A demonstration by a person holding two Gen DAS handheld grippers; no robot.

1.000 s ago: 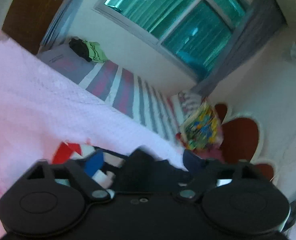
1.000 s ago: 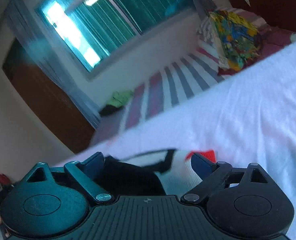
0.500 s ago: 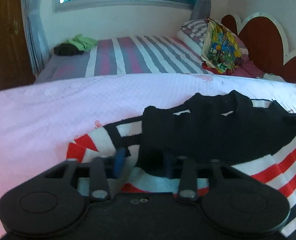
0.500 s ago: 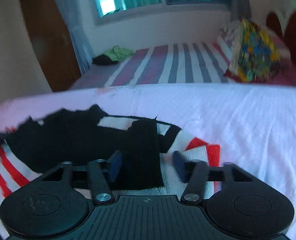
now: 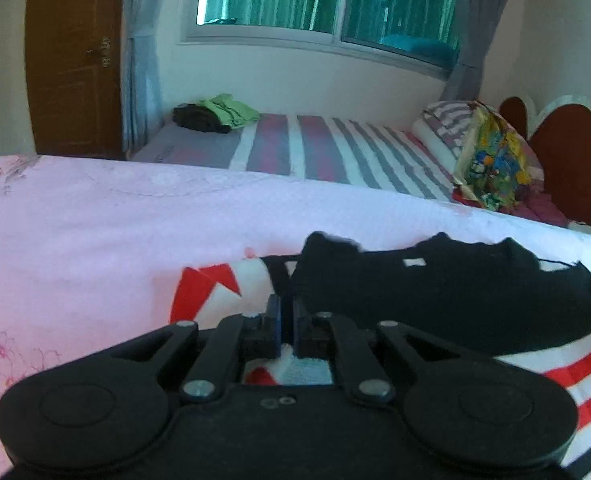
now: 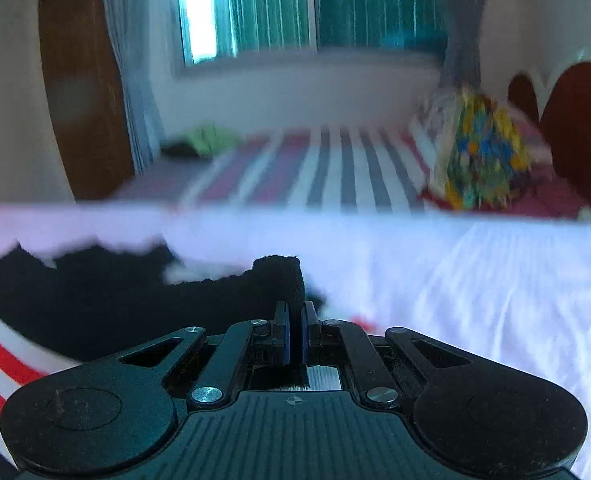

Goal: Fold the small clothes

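Pink bedspread (image 5: 95,232) carries a striped sweater (image 5: 435,292) pinched by left gripper (image 5: 286,312) and right gripper (image 6: 294,320).

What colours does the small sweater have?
The sweater is black on top, with red, white and black stripes; the left wrist view shows it best.

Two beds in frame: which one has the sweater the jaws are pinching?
The near bed with the pink sheet: the black, red and white striped sweater lies on it. The far bed with the striped cover holds only a green-and-dark clothes pile.
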